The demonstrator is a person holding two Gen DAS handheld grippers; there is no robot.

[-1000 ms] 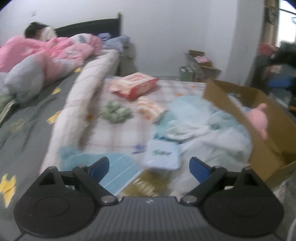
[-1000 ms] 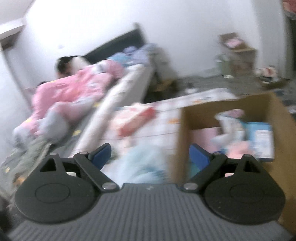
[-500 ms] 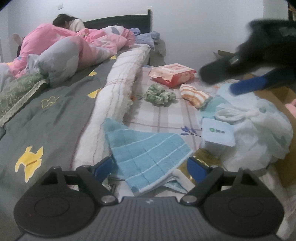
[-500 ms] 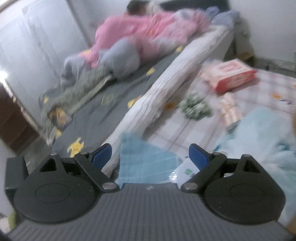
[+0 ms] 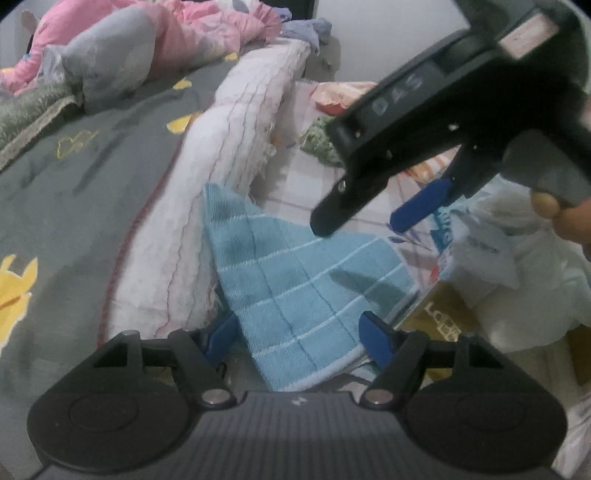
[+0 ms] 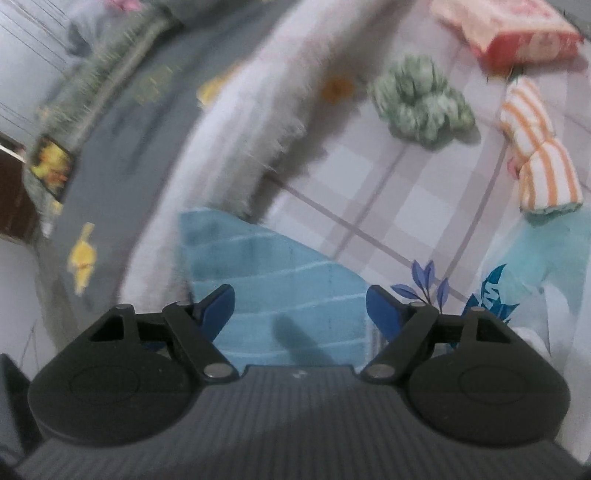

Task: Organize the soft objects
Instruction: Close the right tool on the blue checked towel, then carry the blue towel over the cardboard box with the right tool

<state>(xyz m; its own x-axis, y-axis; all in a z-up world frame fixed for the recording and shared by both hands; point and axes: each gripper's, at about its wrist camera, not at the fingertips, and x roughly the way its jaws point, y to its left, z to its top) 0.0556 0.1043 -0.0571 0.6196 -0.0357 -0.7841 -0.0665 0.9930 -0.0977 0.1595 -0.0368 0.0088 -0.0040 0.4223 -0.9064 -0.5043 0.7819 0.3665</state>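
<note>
Blue checked towel (image 5: 306, 288) lies on the plaid bed sheet (image 6: 369, 192), against the white quilt edge (image 5: 229, 184). Left tool (image 5: 299, 338) straddles its near corner, jaws just narrowing, pads not pressing. Right tool (image 6: 301, 302) (likewise narrowing) hangs unclenched above the towel's far edge.

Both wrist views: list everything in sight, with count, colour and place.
towel: one, light blue, checked, on the plaid sheet under both claws
scrunchie: one, green, beyond the towel
striped cloth: one, orange and white, rolled, right of the scrunchie
packet: one, red and pink, far end
plaid sheet: one, pale
grey quilt: one, yellow shapes, left
white roll: one, beside the quilt
left claw: open, jaws closing around the towel
right claw: open, jaws closing, above the towel
</note>
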